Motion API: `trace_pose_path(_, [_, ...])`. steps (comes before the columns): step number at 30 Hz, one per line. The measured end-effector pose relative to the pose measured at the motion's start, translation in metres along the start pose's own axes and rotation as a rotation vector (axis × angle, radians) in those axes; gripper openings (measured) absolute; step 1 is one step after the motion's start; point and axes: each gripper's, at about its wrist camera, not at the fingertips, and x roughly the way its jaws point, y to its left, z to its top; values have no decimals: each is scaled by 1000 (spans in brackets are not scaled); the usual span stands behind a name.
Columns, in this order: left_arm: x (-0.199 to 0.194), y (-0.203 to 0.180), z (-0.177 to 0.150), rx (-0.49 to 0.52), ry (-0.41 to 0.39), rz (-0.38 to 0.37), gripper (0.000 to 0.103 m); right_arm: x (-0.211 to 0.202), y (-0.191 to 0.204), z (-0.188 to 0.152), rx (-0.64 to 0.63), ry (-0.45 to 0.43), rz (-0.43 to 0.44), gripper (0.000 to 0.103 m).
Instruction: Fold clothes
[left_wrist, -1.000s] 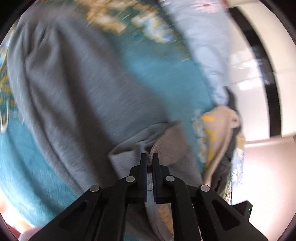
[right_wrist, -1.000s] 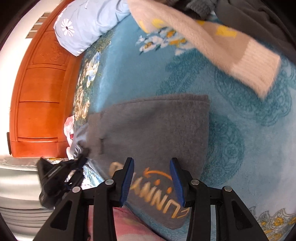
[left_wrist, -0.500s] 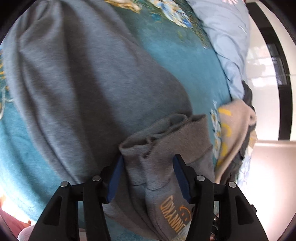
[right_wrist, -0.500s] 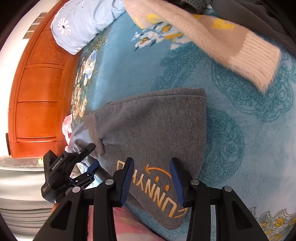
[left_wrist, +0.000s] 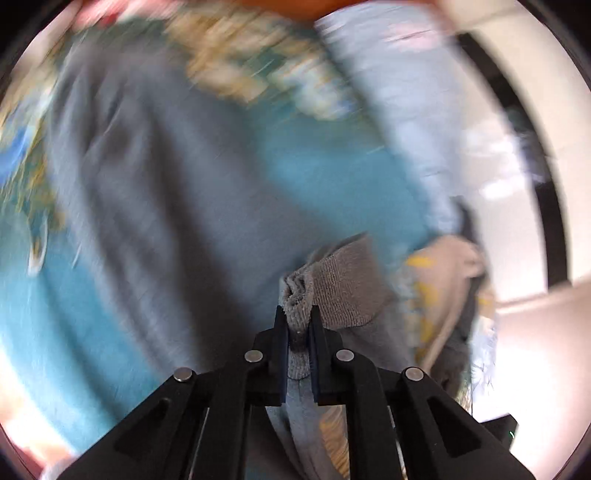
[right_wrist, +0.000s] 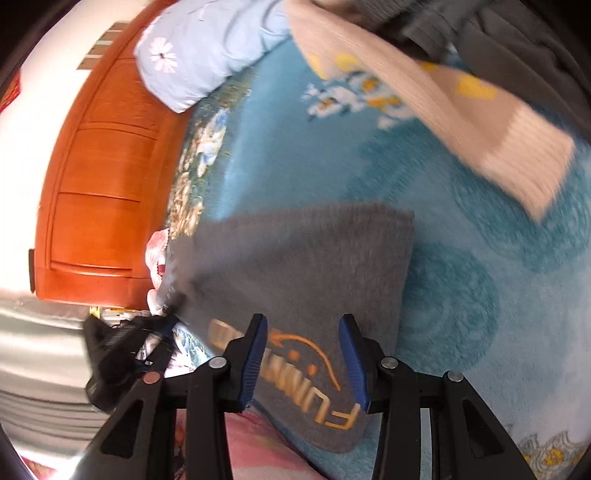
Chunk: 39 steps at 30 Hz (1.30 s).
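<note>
Left gripper (left_wrist: 298, 325): jaws clamped on bunched ribbed cuff of grey sweatshirt (left_wrist: 155, 206). Right gripper (right_wrist: 303, 354): jaws wide apart, gripping nothing, over orange lettering on grey sweatshirt (right_wrist: 295, 258). Spread flat on teal bedspread (right_wrist: 461, 295). Beyond: beige sweater (right_wrist: 443, 107), pale-blue pillow (right_wrist: 207, 55), orange wooden headboard (right_wrist: 103, 177).

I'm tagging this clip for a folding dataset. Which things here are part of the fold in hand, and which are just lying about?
In the job:
- grey sweatshirt
- its ribbed cuff
- left gripper, shut on the cuff
- right gripper, open above the sweatshirt

Lying about:
- beige knit sweater
- light blue pillow
- teal blanket
- wooden headboard
</note>
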Motion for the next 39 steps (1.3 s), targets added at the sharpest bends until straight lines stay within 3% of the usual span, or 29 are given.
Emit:
trace_pose_path(2, [18, 17, 4, -111, 84, -6, 9, 6, 1, 1, -9, 16, -13, 45])
trace_pose_path(4, [20, 20, 8, -129, 73, 12, 9, 14, -7, 1, -4, 31, -51, 45])
trace_pose_path(7, [27, 11, 9, -74, 76, 74, 10, 27, -20, 0, 14, 51, -108, 45])
trace_pose_path(13, [34, 4, 12, -16, 89, 161, 10, 24, -20, 0, -8, 52, -97, 45])
trace_pose_path(19, [8, 15, 9, -77, 7, -25, 16, -13, -22, 3, -42, -14, -92, 45])
trace_pose_path(23, [-14, 35, 9, -182, -103, -60, 31, -23, -51, 1, 38, -14, -120, 50])
trace_pose_path(26, [-14, 43, 10, -217, -95, -107, 31, -15, -69, -5, 108, 17, -100, 50])
trace_pose_path(29, [5, 11, 16, -108, -57, -177, 31, -5, -74, -10, 130, 27, -69, 50])
trace_pose_path(33, [25, -22, 13, 51, 35, -123, 37, 0, -73, -10, 119, 6, -39, 54])
trace_pose_path(36, [33, -24, 12, 79, 77, -67, 37, 3, -71, -9, 116, -2, 5, 54])
trace_pose_path(38, [29, -19, 12, 64, 58, -41, 37, 7, -69, -9, 113, -5, 28, 54])
trace_pose_path(39, [20, -14, 12, 40, 17, -67, 37, 10, -68, -9, 111, -6, 38, 54])
